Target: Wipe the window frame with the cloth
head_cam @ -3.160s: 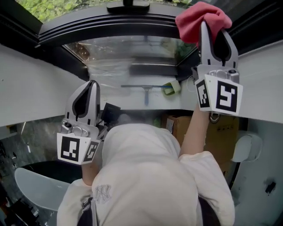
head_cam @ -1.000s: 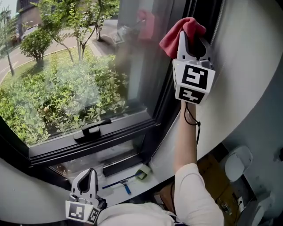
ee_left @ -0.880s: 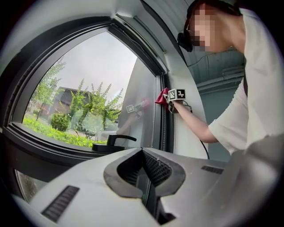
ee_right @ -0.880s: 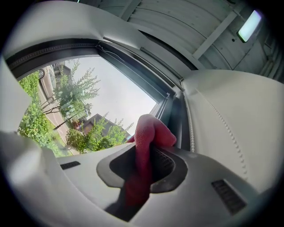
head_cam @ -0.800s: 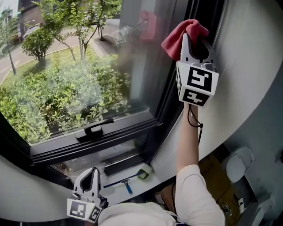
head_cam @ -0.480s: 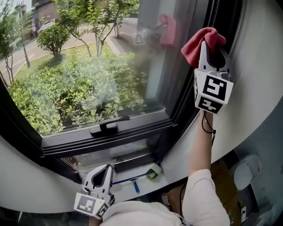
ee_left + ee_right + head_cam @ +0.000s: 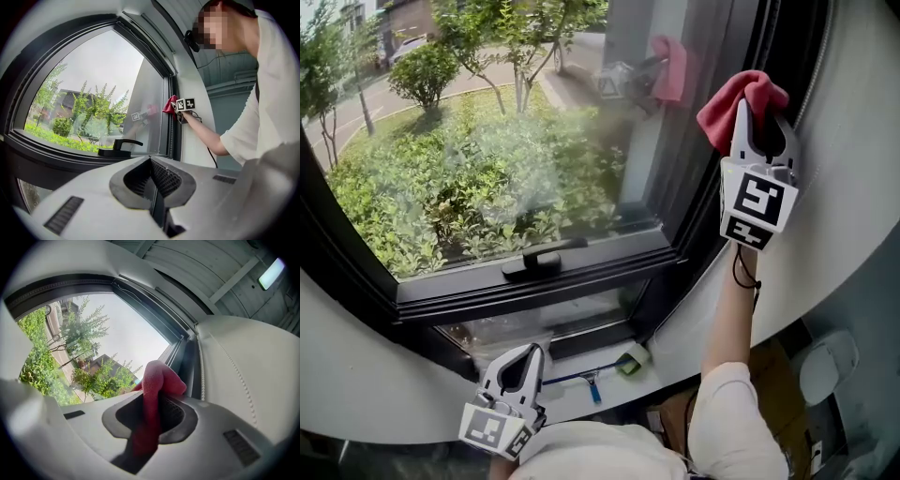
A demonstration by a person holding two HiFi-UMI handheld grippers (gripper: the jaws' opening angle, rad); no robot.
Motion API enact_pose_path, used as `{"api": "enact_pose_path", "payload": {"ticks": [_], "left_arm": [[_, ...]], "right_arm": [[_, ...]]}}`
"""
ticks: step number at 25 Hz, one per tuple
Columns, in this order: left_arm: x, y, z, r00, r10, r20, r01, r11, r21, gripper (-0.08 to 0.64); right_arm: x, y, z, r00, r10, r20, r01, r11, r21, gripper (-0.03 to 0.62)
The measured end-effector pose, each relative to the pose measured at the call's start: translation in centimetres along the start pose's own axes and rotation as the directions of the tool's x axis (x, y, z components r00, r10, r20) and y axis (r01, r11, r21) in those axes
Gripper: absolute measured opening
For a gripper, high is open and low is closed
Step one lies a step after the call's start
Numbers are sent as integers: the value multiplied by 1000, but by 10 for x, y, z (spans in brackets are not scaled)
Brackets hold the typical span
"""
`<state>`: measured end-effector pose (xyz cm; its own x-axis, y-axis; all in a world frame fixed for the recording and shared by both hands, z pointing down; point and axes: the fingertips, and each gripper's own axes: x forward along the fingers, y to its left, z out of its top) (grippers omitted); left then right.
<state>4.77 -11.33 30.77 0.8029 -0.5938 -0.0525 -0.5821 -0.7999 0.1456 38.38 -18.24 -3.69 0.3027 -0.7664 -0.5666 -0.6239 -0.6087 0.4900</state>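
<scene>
Greenery fills the glass inside the dark window frame (image 7: 698,202). At upper right, the right gripper (image 7: 759,117) clamps the red cloth (image 7: 741,94) at the frame's vertical side, seemingly mid-wipe; next probably comes a stroke along it. At lower left, the left gripper (image 7: 525,361) hangs empty, jaws together. Cloth contact is unclear, and the frame's top is cut off.

the soft red cloth (image 7: 739,97) is all bunched up into a lump. it is squeezed between the two jaws of the right gripper (image 7: 761,117). its puffy top pokes out past the tips, and a thin bit of it hangs down inside the jaws. the cloth is up high, right by the tall right side of the dark black metal window frame (image 7: 698,202). i cannot tell if it really touches. the frame's bottom bar runs across low down, well apart from the cloth.
</scene>
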Motion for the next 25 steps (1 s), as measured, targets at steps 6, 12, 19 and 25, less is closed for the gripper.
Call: {"api": "enact_pose_path", "payload": {"ticks": [6, 12, 19, 25], "left_arm": [[-4, 4, 0, 1000, 15, -6, -15, 1000, 11, 8], [-4, 1, -2, 1000, 4, -12, -4, 1000, 9, 8], [0, -1, -1, 1000, -5, 0, 5, 1000, 2, 8], [0, -4, 0, 1000, -8, 0, 8, 1000, 5, 8]], "right_arm": [[-6, 6, -10, 1000, 5, -11, -5, 1000, 2, 86], [-10, 8, -15, 1000, 16, -24, -15, 1000, 14, 86], [-17, 15, -23, 999, 21, -32, -21, 1000, 7, 86], [-21, 17, -27, 999, 21, -33, -21, 1000, 10, 86]]}}
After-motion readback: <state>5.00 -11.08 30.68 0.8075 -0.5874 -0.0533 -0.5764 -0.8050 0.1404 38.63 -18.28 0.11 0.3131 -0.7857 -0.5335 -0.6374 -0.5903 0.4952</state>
